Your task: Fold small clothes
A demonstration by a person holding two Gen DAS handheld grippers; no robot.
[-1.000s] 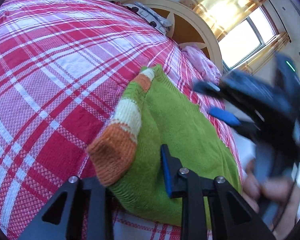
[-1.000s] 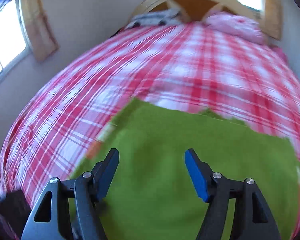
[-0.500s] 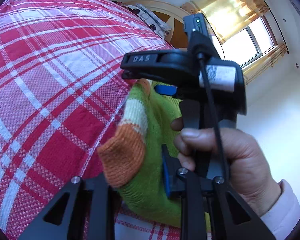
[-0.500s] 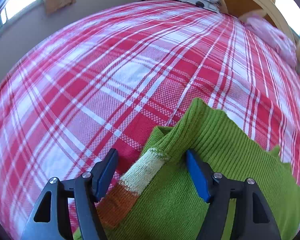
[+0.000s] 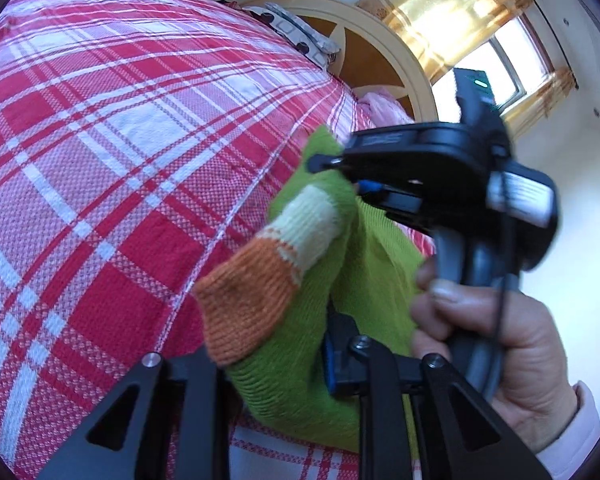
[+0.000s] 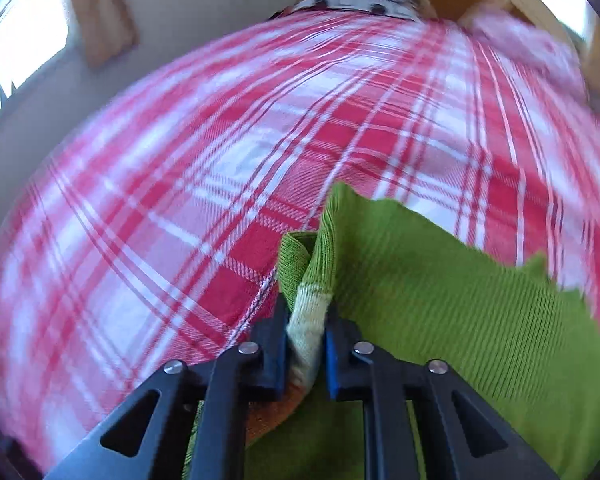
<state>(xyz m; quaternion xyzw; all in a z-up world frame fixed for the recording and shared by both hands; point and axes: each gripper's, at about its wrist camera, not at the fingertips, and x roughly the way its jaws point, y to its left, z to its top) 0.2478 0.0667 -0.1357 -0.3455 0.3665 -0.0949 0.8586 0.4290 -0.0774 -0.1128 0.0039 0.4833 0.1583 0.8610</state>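
**newbie:** where's it at?

**me:** Green sweater (image 6: 440, 280) lies on the plaid bed (image 5: 100, 128), and I'm on the sleeve fold. My left claw (image 5: 272, 364) is pinched on the sweater's near edge below the orange cuff (image 5: 244, 304). My right claw (image 6: 306, 354) has just been closing and now clamps the striped sleeve (image 6: 310, 320).

**newbie:** next?

**me:** Probably carry the sleeve across the body, keeping left anchored.
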